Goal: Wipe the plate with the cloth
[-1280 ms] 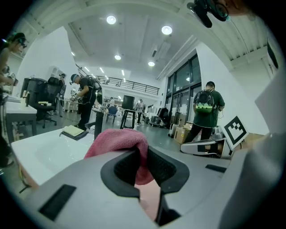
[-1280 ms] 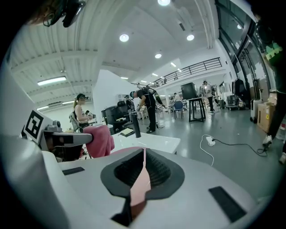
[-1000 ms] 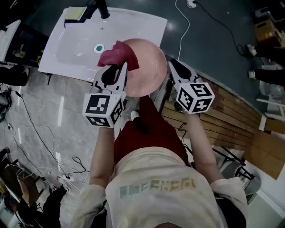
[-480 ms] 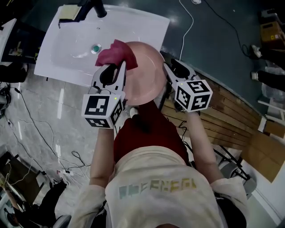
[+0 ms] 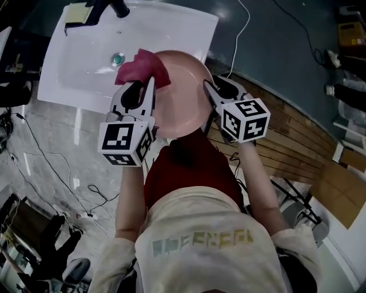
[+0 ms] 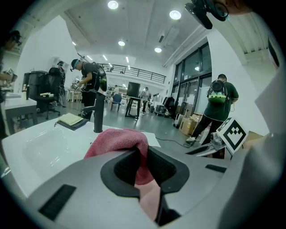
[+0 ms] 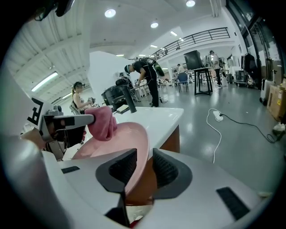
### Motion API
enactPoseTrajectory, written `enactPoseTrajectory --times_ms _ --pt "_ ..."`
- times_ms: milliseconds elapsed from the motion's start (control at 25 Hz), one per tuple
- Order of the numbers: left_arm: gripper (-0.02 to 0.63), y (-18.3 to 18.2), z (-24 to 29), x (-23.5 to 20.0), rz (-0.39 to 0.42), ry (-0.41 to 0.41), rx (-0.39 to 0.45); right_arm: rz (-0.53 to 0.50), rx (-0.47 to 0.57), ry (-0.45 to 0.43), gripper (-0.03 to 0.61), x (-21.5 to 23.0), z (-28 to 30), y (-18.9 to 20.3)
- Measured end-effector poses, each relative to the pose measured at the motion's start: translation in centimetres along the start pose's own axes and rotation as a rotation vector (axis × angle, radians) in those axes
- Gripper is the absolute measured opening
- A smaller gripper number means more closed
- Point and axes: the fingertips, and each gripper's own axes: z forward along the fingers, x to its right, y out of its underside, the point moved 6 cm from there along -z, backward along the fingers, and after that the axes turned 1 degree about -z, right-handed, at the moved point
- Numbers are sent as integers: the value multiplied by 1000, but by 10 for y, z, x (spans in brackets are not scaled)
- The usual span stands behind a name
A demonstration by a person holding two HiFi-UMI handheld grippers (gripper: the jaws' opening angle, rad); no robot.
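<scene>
A pink plate (image 5: 182,97) is held in the air over the near edge of a white sink (image 5: 86,63). My right gripper (image 5: 209,93) is shut on the plate's right rim, and the rim (image 7: 134,147) runs between its jaws (image 7: 145,167). A dark pink cloth (image 5: 141,66) lies bunched on the plate's upper left edge. My left gripper (image 5: 146,90) is shut on the cloth (image 6: 119,142), with the plate (image 6: 149,197) showing pale below the jaws (image 6: 142,166). From the right gripper view the cloth (image 7: 102,121) rests on the plate's far side, under the left gripper (image 7: 67,120).
The sink has a black faucet (image 5: 117,7), a green drain (image 5: 118,58) and a yellow pad (image 5: 75,12) at its back corner. Wooden slats (image 5: 286,143) lie to the right, cables (image 5: 51,171) trail on the floor at left. People stand in the hall behind.
Both grippers, with plate and cloth, have drifted a little left in the head view. The cloth sits slightly further toward the plate's upper left rim. Both grips are unchanged.
</scene>
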Motion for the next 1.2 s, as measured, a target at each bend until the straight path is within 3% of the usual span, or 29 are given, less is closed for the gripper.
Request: enactPoseTrajectory --times_ms 560,960,1200 --pt "61 0 17 -10 15 24 -60 -4 -13 54 58 3 18 -1" --pt "61 -12 53 41 214 192 -165 -18 -12 85 54 1 11 -1" --pt "60 -5 81 55 299 265 -272 -11 -11 90 52 2 19 -3"
